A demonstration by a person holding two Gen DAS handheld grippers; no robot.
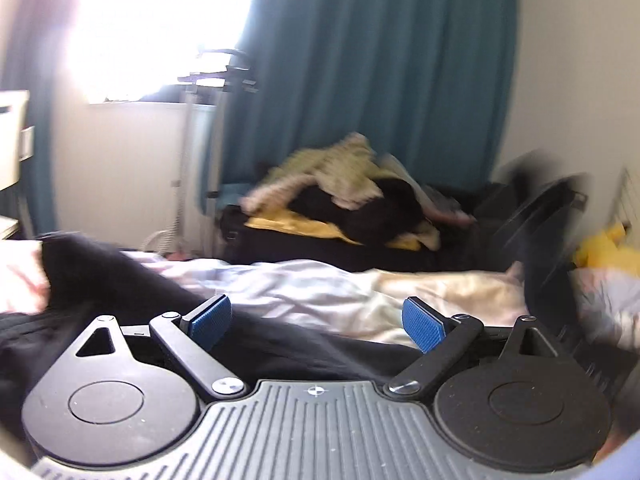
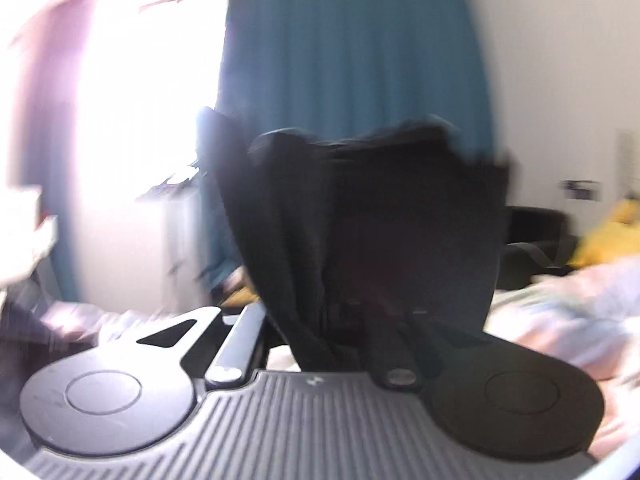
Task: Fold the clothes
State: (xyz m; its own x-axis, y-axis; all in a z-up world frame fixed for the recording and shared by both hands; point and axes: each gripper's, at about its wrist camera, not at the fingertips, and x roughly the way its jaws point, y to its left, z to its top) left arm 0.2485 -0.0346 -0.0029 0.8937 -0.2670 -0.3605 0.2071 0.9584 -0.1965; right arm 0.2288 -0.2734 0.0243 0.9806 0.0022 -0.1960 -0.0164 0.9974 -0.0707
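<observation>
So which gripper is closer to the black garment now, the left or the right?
Right. The right gripper is shut on the black garment; the left gripper hangs open above it, gripping nothing.

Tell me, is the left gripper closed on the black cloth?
No, the left gripper stands open, its blue pads apart above the black cloth.

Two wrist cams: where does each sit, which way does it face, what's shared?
Left wrist: on the left gripper, facing across the bed to a clothes pile; blue-padded fingers apart.
Right wrist: on the right gripper, view blocked by the black garment it grips.
Shared: teal curtain, bright window.
</observation>
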